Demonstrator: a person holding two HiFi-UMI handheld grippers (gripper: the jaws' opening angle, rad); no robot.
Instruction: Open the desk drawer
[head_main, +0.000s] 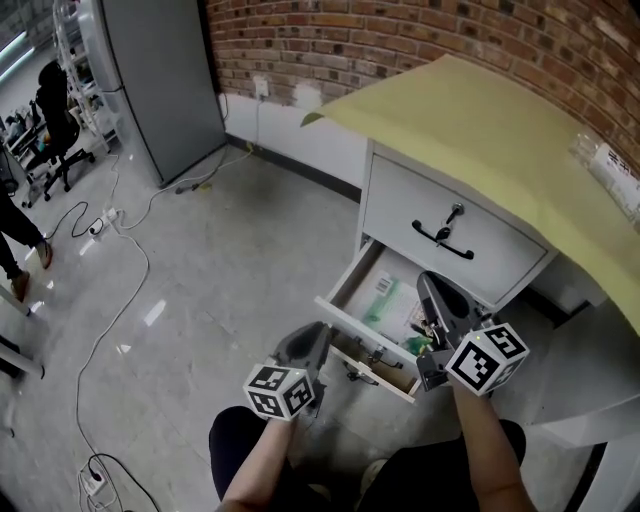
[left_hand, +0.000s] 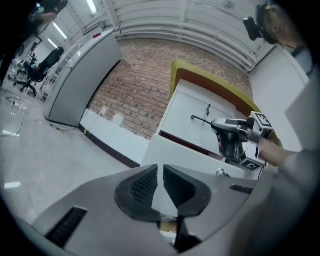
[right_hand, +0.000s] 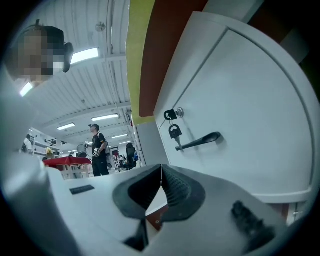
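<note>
The white desk unit (head_main: 400, 200) under a yellow top has two drawers. Its upper drawer (head_main: 450, 240) is closed, with a black handle (right_hand: 200, 141) and a key (right_hand: 174, 131) in the lock. The lower drawer (head_main: 345, 285) stands pulled out, with papers and small items inside. My left gripper (head_main: 320, 335) sits just left of that drawer's front panel (left_hand: 190, 155), jaws a narrow gap apart with nothing between them (left_hand: 160, 175). My right gripper (head_main: 430, 288) hovers over the pulled-out drawer, facing the upper drawer front, its pads (right_hand: 172, 187) meeting at the tip and holding nothing.
A grey cabinet (head_main: 160, 80) stands at the back left against the brick wall (head_main: 400, 40). Cables (head_main: 110, 300) and a power strip (head_main: 95, 482) lie on the floor. An office chair (head_main: 55, 120) is far left. A person (right_hand: 99, 150) stands in the background.
</note>
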